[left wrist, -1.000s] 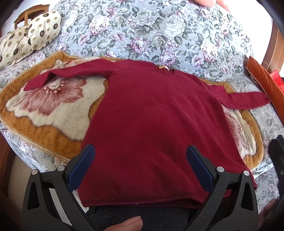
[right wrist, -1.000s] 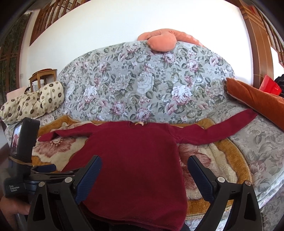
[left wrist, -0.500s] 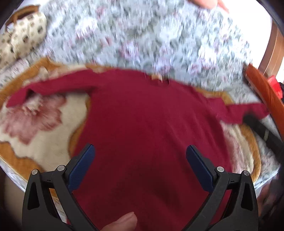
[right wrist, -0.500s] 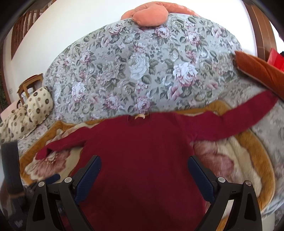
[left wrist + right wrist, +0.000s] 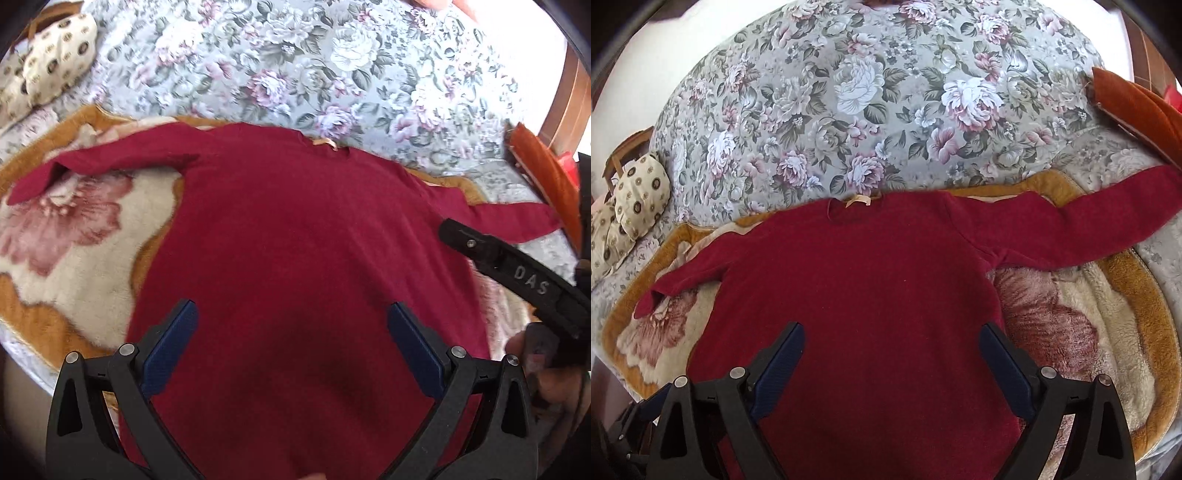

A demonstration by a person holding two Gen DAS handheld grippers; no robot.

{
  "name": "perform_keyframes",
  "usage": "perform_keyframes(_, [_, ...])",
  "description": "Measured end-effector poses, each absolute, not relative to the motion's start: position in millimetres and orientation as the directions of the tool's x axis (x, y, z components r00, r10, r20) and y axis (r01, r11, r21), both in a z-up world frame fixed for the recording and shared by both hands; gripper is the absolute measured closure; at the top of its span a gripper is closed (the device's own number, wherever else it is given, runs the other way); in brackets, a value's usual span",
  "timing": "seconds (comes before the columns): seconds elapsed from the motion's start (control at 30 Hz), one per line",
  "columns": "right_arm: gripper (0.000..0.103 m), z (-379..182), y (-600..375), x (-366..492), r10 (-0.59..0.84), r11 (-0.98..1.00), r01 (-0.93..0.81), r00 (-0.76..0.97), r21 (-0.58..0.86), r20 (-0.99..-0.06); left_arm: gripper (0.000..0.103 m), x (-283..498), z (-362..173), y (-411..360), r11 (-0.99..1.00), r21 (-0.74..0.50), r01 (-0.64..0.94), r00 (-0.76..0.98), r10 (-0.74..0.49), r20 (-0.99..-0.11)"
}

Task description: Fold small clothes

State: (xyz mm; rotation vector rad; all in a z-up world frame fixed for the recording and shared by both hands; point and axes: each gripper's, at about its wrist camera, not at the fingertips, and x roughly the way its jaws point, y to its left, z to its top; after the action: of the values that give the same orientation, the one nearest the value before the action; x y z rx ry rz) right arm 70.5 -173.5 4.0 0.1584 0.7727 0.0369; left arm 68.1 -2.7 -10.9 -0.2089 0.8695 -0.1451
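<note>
One red sweater (image 5: 871, 295) lies flat on a plush mat (image 5: 1082, 354), front face down or up can't tell; a tan label sits at the neckline, which points toward the sofa's (image 5: 886, 92) back. Both sleeves are spread out sideways: the one on the left ends over the mat's pink flower with its cuff folded under, the one on the right runs past the mat's back right corner onto the floral seat, its cuff next to the orange cushion (image 5: 1137, 103). The hem hangs at the mat's front edge, under the cameras.

Count: 1 sweater, 1 mat, 1 orange cushion at the right end of the sofa, 1 cream dotted pillow (image 5: 631, 195) at the left end.

Left gripper (image 5: 291, 343): jaws spread wide, nothing between them, hovering above the sweater's lower body. No contact visible.

Right gripper (image 5: 890, 365): jaws also spread wide and empty, above the sweater's lower middle. In the left wrist view one of its black fingers (image 5: 509, 266) crosses the right side near the right sleeve's armpit, with a hand (image 5: 543, 365) behind it.

A fingertip shows at the bottom edge of the left wrist view, blurred.

Left wrist view is slightly motion-blurred; fine fabric detail unreadable there.
</note>
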Motion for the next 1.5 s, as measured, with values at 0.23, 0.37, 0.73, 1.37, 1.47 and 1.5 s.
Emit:
perform_keyframes(0.23, [0.009,4,-171,70,0.095,0.988,0.020,0.713,0.155,-0.695,0.000,64,-9,6,0.957,-0.289,0.012,0.645,-0.228,-0.730])
perform_keyframes(0.37, [0.009,4,-167,70,0.082,0.991,0.013,0.711,0.130,-0.699,0.000,59,-5,1,0.968,-0.252,0.009,0.651,-0.197,-0.733])
perform_keyframes(0.73, [0.009,4,-154,72,0.060,0.998,-0.020,0.707,0.064,-0.705,0.000,46,5,7,0.967,-0.253,0.029,0.680,-0.205,-0.705])
perform_keyframes(1.37, [0.009,5,-154,69,0.088,0.995,-0.032,0.717,0.093,-0.692,0.000,44,3,22,0.943,-0.332,-0.023,0.673,-0.231,-0.702])
perform_keyframes(1.47, [0.009,5,-156,69,0.101,0.993,-0.035,0.720,0.109,-0.686,0.000,43,3,19,0.948,-0.318,-0.018,0.682,-0.221,-0.697])
perform_keyframes(1.5, [0.009,5,-156,68,0.103,0.993,-0.036,0.722,0.112,-0.684,0.000,43,4,17,0.952,-0.306,-0.016,0.687,-0.212,-0.695])
